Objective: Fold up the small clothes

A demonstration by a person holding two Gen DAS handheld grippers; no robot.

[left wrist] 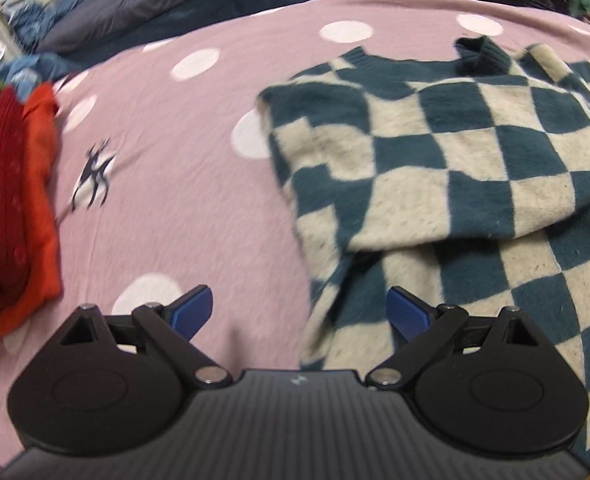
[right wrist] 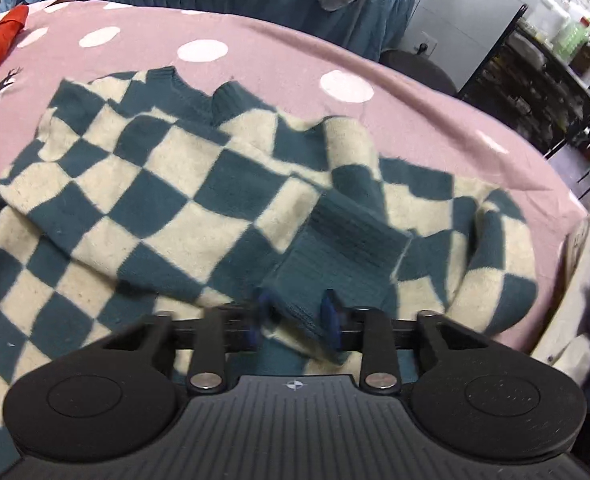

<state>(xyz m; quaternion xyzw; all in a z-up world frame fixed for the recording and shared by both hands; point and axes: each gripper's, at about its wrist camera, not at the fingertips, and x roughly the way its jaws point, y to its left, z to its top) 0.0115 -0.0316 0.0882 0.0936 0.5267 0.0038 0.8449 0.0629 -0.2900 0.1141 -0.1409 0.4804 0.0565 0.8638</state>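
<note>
Left wrist view: the left gripper [left wrist: 299, 312] hangs with its blue pads [left wrist: 194, 308] spread wide and nothing between them, poised over the near left edge of the sweater [left wrist: 447, 168], where the knit meets the pink sheet [left wrist: 183, 208]. The sweater, checked in teal and cream, lies flat on the sheet with one sleeve [left wrist: 455, 200] already laid across the body, its cuff [left wrist: 479, 55] near the collar; that suggests the sides are being brought in first so the body can be halved afterwards. The spread pads look ready to take the side hem, though they are not yet on it. A red stack [left wrist: 11, 216] of folded clothes sits well apart at the far left, probably finished pieces kept out of the working area. In the right wrist view the right gripper [right wrist: 297, 316] has its pads pressed together on the ribbed teal cuff [right wrist: 335, 252] of the other sleeve, which lies over the right part of the body. Pinching at the cuff gives control of the whole sleeve, so it can be drawn across without dragging the body. A dark shelf [right wrist: 555, 80] stands beyond the bed, clear of the work.
</note>
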